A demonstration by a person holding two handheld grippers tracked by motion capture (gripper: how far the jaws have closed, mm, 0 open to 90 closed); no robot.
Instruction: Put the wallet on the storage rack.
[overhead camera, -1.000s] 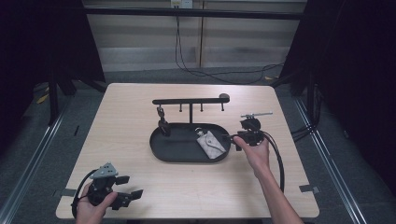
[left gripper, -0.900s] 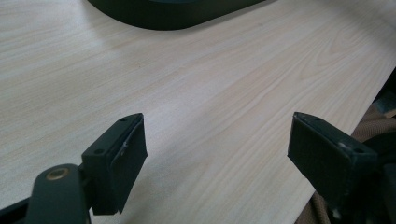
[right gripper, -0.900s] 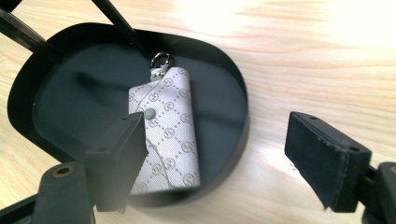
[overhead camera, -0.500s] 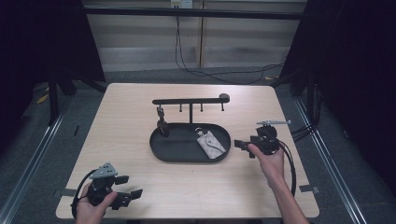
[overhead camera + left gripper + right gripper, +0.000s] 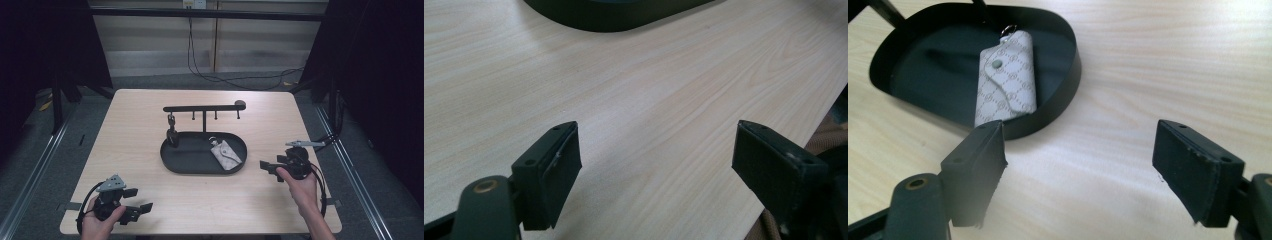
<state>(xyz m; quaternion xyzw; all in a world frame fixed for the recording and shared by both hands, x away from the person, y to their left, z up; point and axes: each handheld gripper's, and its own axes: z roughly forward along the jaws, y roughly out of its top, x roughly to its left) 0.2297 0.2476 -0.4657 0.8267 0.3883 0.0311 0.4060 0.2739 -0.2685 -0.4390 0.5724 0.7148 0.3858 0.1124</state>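
Black oval tray [image 5: 172, 161] at table centre, rim low and unbroken, standing on pale wood table [image 5: 150, 120]. Inside, toward the 3 o'clock end: grey monogram key pouch [image 5: 226, 154], flat on the tray floor, snap flap closed, metal ring [image 5: 213, 140] at its 12 o'clock tip. Inside, at the 9 o'clock end: small dark keychain [image 5: 172, 134] hanging from a peg of the black T-shaped hook rail [image 5: 204, 107] down to the tray floor; whether touching the floor, cannot tell. Rail post rising from the tray's 12 o'clock edge, remaining pegs bare.

Right gripper [image 5: 270, 165] at 3 o'clock of the tray, near it but apart, held over bare wood, pointing toward the tray. Jaws wide apart, nothing between them, pads touching nothing. From its own view: pouch [image 5: 1005, 75] lying against the near wall of the tray [image 5: 1068, 85], just beyond the left jaw.

Left gripper [image 5: 137, 209] at 7 o'clock, well apart from the tray, close to the table's near edge. Jaws spread wide, only wood grain between them; tray edge [image 5: 614, 15] far ahead at 12 o'clock.
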